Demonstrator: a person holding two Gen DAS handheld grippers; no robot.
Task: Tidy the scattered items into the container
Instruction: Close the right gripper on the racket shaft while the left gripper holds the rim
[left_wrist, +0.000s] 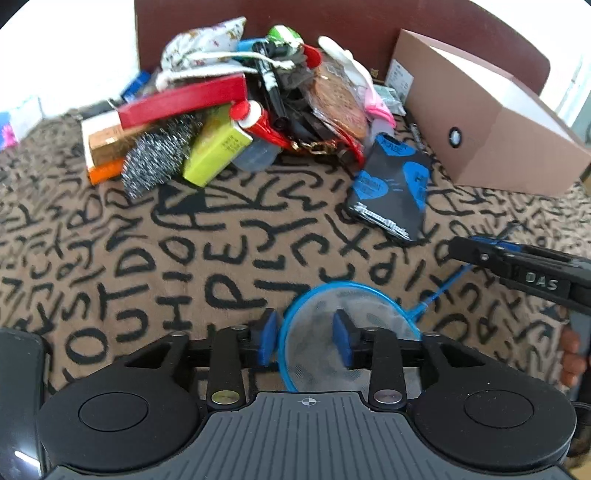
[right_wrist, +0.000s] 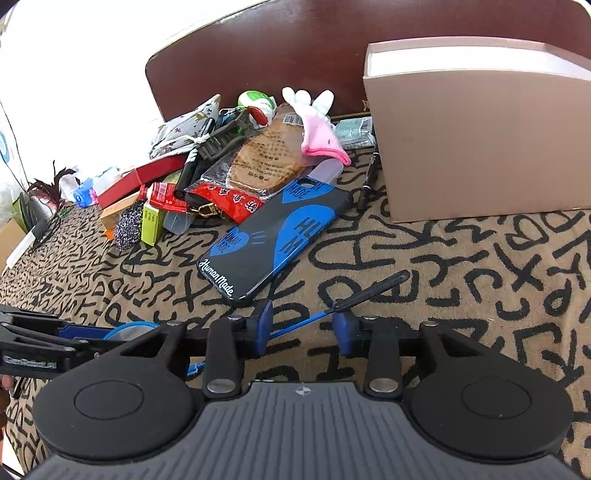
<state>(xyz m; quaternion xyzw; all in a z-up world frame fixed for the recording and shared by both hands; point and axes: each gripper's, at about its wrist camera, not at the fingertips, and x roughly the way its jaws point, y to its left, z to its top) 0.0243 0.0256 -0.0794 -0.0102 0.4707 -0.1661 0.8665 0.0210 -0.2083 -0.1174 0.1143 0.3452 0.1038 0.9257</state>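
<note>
I had both tongs spread over the light, floppy blue net (left_wrist: 351, 325), left tongs (left_wrist: 306, 338) straddling its rim, right tongs (right_wrist: 303, 330) around its stiff handle, box (right_wrist: 480, 129) at one o'clock.

Patterned cloth (left_wrist: 184, 236) lies bare across the frame's middle. A heaped pile (left_wrist: 229, 107) blocks the upper left. The box (left_wrist: 487, 122) walls the upper right, the phone case (left_wrist: 391, 188) between them.

The lower rim of the small blue net (left_wrist: 347, 332) is covered by the left gripper's body. The cardboard box (right_wrist: 480, 129) is cut off at the right edge — its inside cannot be seen.
</note>
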